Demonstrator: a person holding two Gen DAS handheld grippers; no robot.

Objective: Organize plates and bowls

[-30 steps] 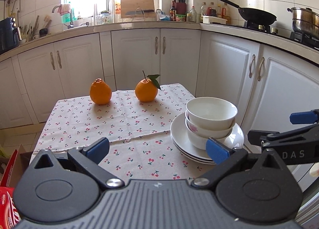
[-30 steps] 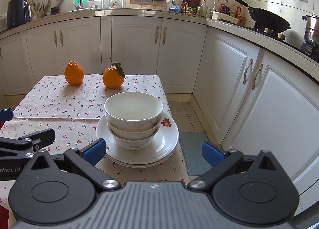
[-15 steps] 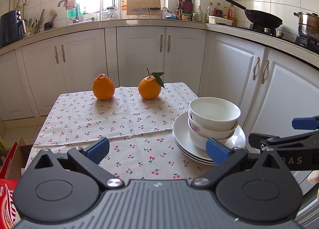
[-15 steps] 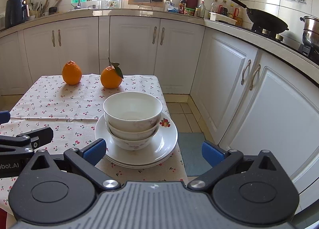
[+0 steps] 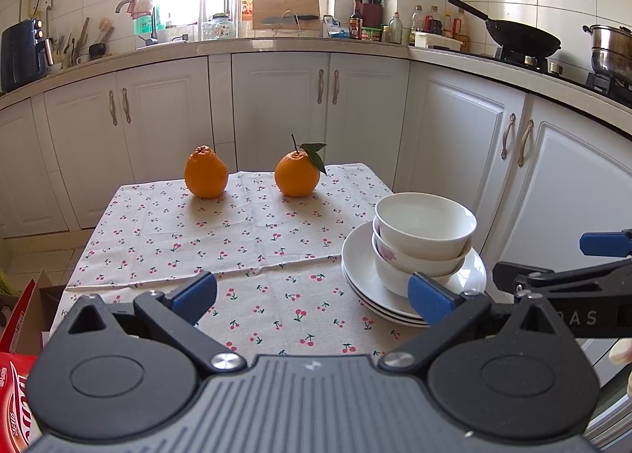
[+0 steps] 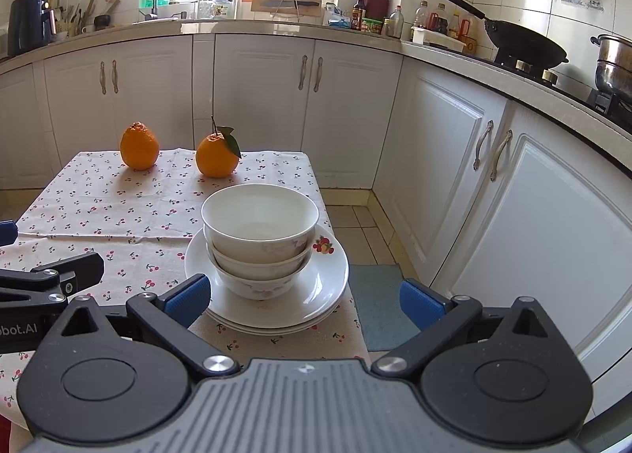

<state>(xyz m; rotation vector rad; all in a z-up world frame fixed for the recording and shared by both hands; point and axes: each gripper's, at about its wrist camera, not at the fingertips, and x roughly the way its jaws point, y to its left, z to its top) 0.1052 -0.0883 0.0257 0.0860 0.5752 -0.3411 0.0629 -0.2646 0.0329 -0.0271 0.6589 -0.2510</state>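
Over the last second both of your grippers have drawn back and risen a little from the table; nothing on it has shifted. The 2 nested bowls (image 6: 258, 239) still sit inside the stack of plates (image 6: 320, 287) at the near right corner of the cherry-print tablecloth (image 5: 245, 239), close to the table's edge. The 2 oranges (image 5: 206, 172) stay at the far end, well apart from the crockery.

Your left gripper (image 5: 312, 295) hangs with its blue fingers (image 5: 195, 293) spread wide and nothing between them, aimed at bare cloth to the left of the stack. Your right gripper (image 6: 304, 297) is likewise wide apart and empty, just short of the plates; its left pad stands in front of their near rim, though contact cannot be confirmed.

Taken together, this reads as a retreat from a finished pile: bowls on plates, everything gathered in 1 stack. If you mean to touch it again, mind how close it sits to the table edge.
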